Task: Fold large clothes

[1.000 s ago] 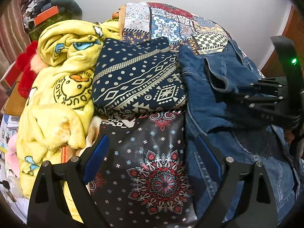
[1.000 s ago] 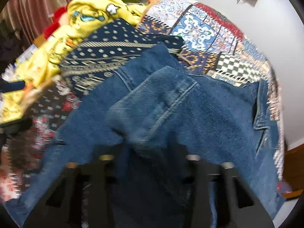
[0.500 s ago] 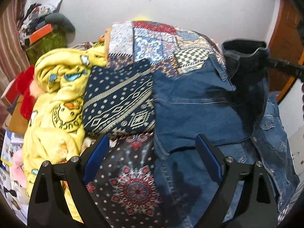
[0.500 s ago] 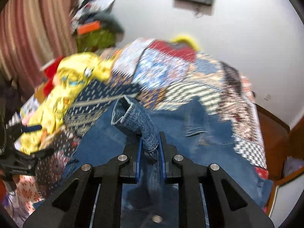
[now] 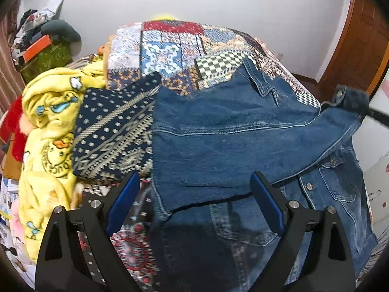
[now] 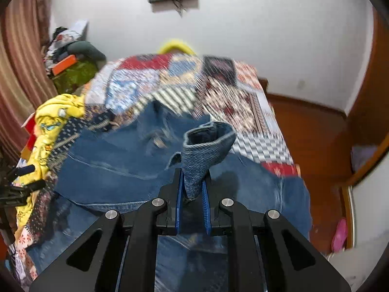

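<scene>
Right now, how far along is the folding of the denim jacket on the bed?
Early. Done: the denim jacket lies spread on the patchwork bedspread; no finished fold shows. In hand: the right gripper is shut on a sleeve cuff, holding the sleeve lifted out to the side. The left gripper is open and empty above the jacket. Left: laying that sleeve in and folding the body.
</scene>
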The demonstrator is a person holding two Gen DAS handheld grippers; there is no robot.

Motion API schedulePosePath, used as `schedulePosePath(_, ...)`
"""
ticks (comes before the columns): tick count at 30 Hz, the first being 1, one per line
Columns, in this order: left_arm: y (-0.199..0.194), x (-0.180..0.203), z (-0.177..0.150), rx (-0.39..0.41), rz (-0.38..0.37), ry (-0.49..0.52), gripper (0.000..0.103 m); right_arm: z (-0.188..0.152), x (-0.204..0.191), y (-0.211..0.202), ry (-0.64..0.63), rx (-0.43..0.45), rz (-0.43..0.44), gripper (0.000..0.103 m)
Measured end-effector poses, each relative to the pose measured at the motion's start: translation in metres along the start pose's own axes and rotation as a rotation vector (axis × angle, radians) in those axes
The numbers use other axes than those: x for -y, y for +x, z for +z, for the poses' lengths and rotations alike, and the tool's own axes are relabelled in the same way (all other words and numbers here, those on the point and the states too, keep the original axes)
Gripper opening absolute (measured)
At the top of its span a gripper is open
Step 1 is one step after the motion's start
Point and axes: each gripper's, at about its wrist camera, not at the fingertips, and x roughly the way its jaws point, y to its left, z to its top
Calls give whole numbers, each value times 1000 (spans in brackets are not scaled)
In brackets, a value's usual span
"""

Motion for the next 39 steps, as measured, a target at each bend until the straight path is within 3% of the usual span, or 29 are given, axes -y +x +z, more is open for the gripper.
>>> schedulePosePath(12,29,19,-18,-86,9,45,92,-64,49,43,109,-140,-1,15)
schedulePosePath(15,32,20,-23,-97,9,46,92,-75,51,44,106,-164,-48,34)
schedulePosePath(17,32,21,-25,-103,12,49,92,-80,52,41,98,-168,-102,54)
schedulePosePath(20,30,25,-25,-100,18,64,92,-84,59,28,108,-174,-132,67)
schedulePosePath(23,23,30,-17,-74,19,81,92,-87,71,11,142,-163,-118,73)
schedulePosePath(31,2,54,21,25,-16,133,92,-105,127,-40,339,-80,-98,81)
schedulePosePath(39,25,81,34,1,-73,131,92,-152,191,-18,605,-155,-116,81)
